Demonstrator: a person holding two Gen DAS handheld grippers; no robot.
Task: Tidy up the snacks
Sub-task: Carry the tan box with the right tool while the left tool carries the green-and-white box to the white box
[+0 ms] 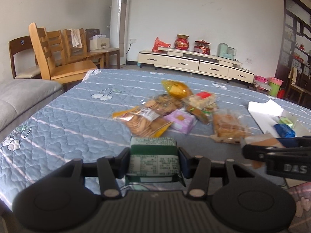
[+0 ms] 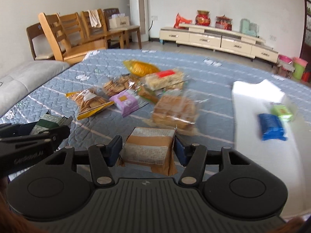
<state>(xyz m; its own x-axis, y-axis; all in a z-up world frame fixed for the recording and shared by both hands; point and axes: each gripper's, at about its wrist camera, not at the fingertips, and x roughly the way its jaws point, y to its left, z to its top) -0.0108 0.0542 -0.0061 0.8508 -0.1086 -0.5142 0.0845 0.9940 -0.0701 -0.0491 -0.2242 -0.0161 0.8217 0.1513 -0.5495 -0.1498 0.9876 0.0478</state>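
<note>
My left gripper point(image 1: 154, 157) is shut on a green snack packet point(image 1: 153, 155) and holds it above the blue quilt point(image 1: 58, 120). My right gripper point(image 2: 148, 147) is shut on a brown snack packet point(image 2: 149, 145); it also shows in the left wrist view point(image 1: 258, 145). A pile of snacks lies ahead: a biscuit bag point(image 1: 143, 120), a purple packet point(image 1: 180, 121), a yellow bag point(image 1: 176, 89), a rice cracker pack point(image 1: 202, 99) and a bread bag point(image 1: 227, 128). A white box point(image 2: 248, 104) at the right holds a blue packet point(image 2: 272, 126) and a light green packet point(image 2: 281, 111).
The quilt covers a wide flat surface. A grey sofa point(image 1: 21, 101) is at the left, wooden chairs point(image 1: 58, 54) behind it. A cream TV cabinet point(image 1: 194, 62) stands along the far wall. Plastic buckets point(image 1: 274, 85) are at the far right.
</note>
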